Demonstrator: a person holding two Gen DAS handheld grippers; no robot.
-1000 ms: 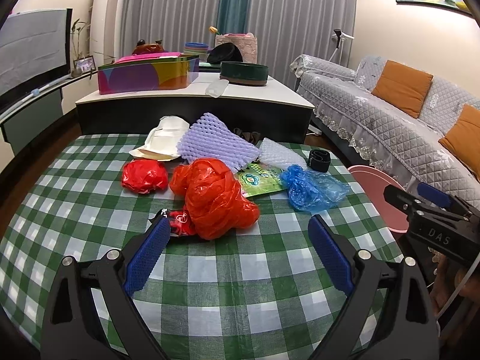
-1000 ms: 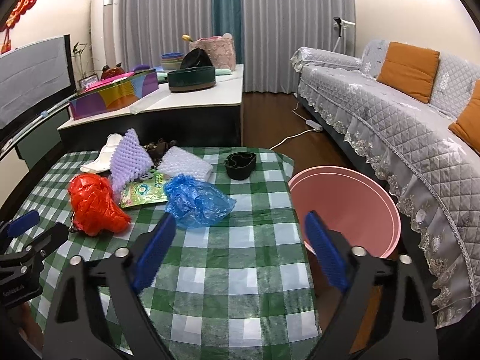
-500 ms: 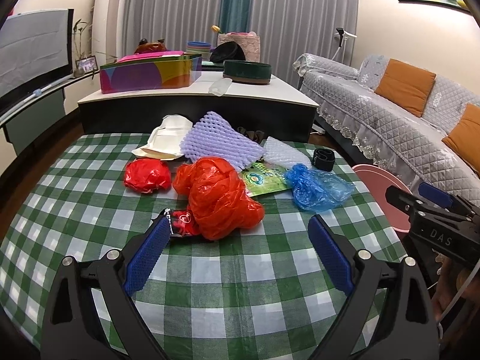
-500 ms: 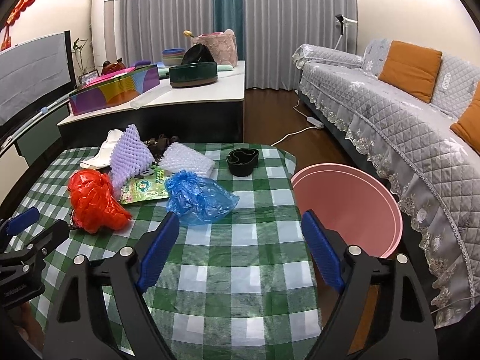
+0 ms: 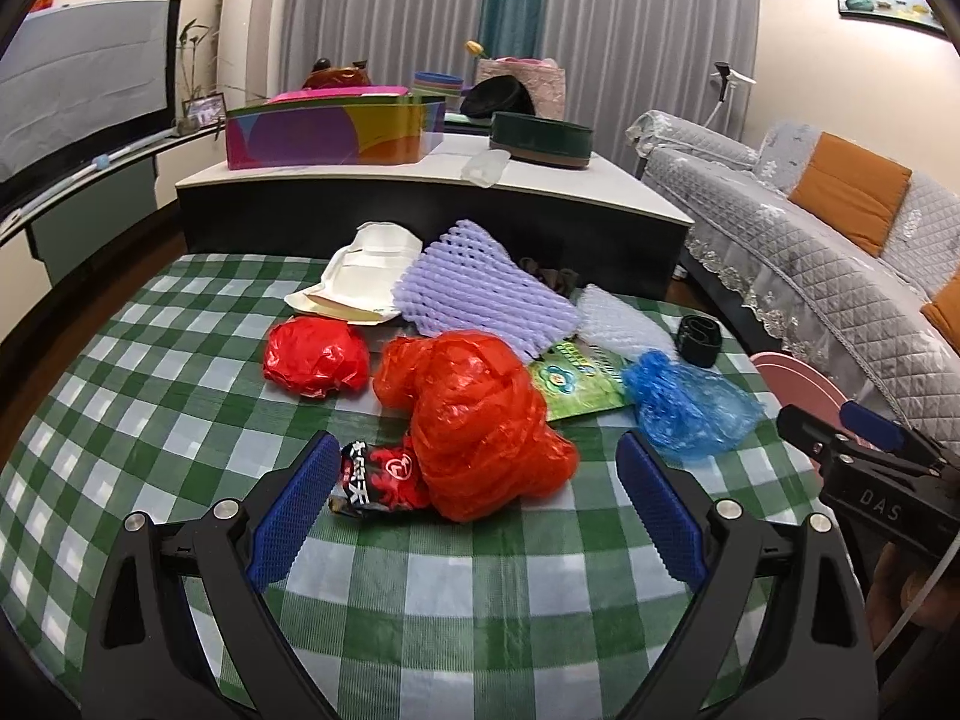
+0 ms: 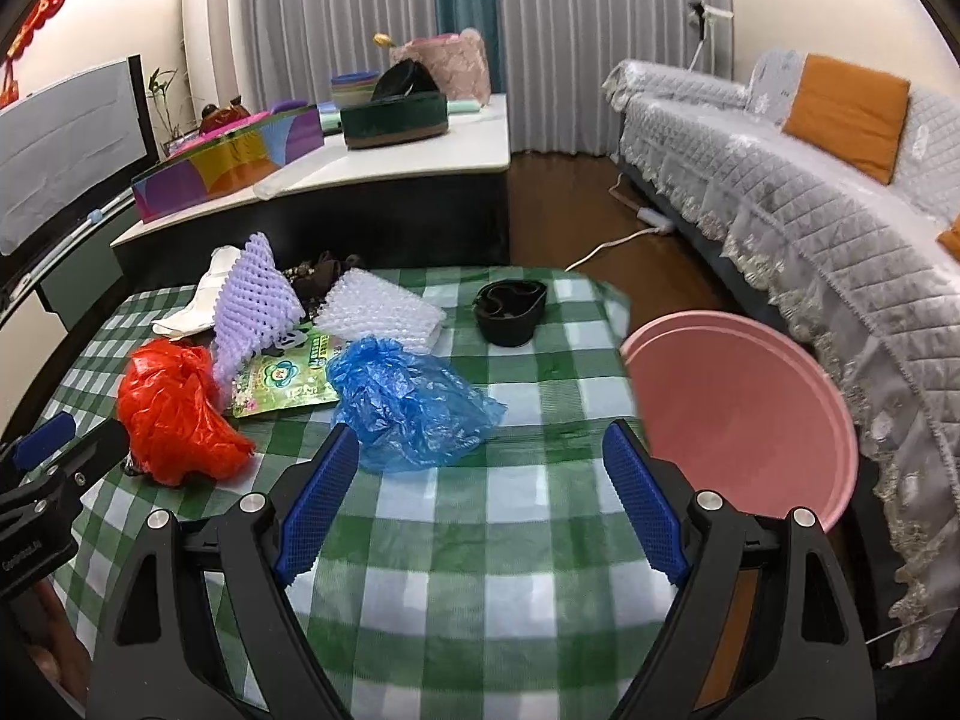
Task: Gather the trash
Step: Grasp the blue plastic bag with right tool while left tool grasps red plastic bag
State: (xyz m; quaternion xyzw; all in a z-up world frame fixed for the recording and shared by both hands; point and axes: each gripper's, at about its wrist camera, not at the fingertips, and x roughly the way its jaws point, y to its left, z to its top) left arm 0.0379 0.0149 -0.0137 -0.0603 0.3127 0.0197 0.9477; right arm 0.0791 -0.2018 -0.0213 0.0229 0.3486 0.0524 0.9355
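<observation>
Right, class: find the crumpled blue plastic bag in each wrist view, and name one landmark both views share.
Left wrist view: blue plastic bag right of centre, beside the green packet.
Right wrist view: blue plastic bag centre-left, just beyond the left fingertip.
Shared landmark: the small black container, behind the bag on the table.

Green-checked tablecloth [image 5: 180, 396], pink bin [image 6: 750, 420]

"DAS" is printed on the right gripper [image 5: 864, 456] body.
</observation>
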